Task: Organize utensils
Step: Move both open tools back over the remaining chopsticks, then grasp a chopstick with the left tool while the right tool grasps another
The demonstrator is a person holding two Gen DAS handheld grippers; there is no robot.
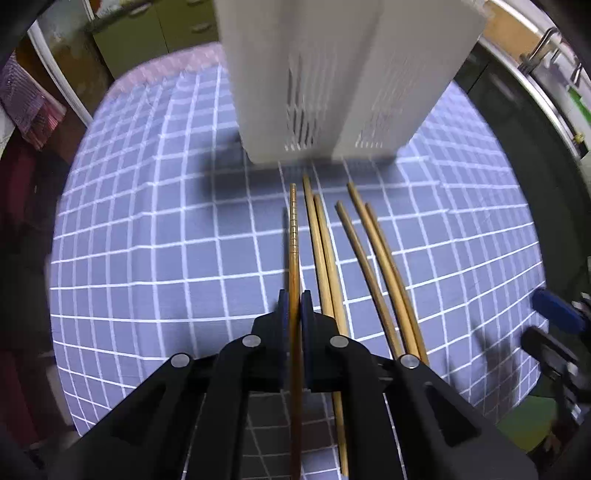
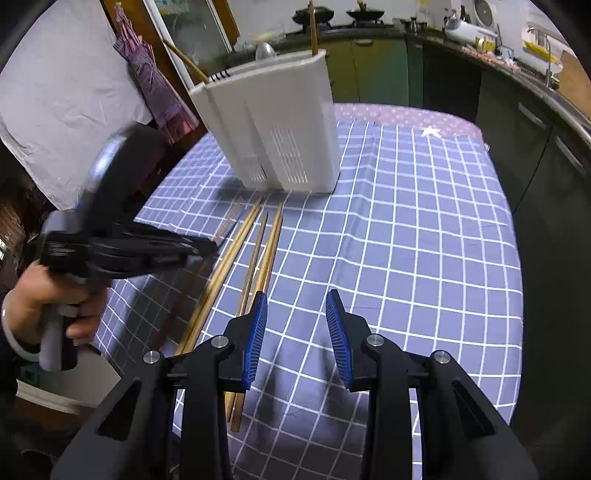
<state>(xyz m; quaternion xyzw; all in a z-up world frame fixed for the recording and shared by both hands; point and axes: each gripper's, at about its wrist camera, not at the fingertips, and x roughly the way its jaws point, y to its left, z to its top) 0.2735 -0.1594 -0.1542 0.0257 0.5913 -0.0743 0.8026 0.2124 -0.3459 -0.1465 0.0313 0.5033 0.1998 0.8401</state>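
Note:
A white slotted utensil holder (image 1: 347,74) stands on the blue checked tablecloth (image 1: 166,240); it also shows in the right wrist view (image 2: 273,125), with two chopsticks (image 2: 313,29) sticking out of its top. Several wooden chopsticks (image 1: 373,258) lie on the cloth in front of it, pointing at it; they show in the right wrist view too (image 2: 258,254). My left gripper (image 1: 294,314) is shut on one ridged chopstick (image 1: 293,229), lifted above the cloth. It appears blurred in the right wrist view (image 2: 199,247). My right gripper (image 2: 297,321) is open and empty above the cloth, right of the chopsticks.
The round table's edge (image 2: 517,229) curves close on the right. Dark kitchen cabinets (image 2: 535,122) and a counter with pots stand behind. A purple cloth (image 2: 155,81) hangs at the back left. The right gripper shows at the right edge of the left wrist view (image 1: 557,317).

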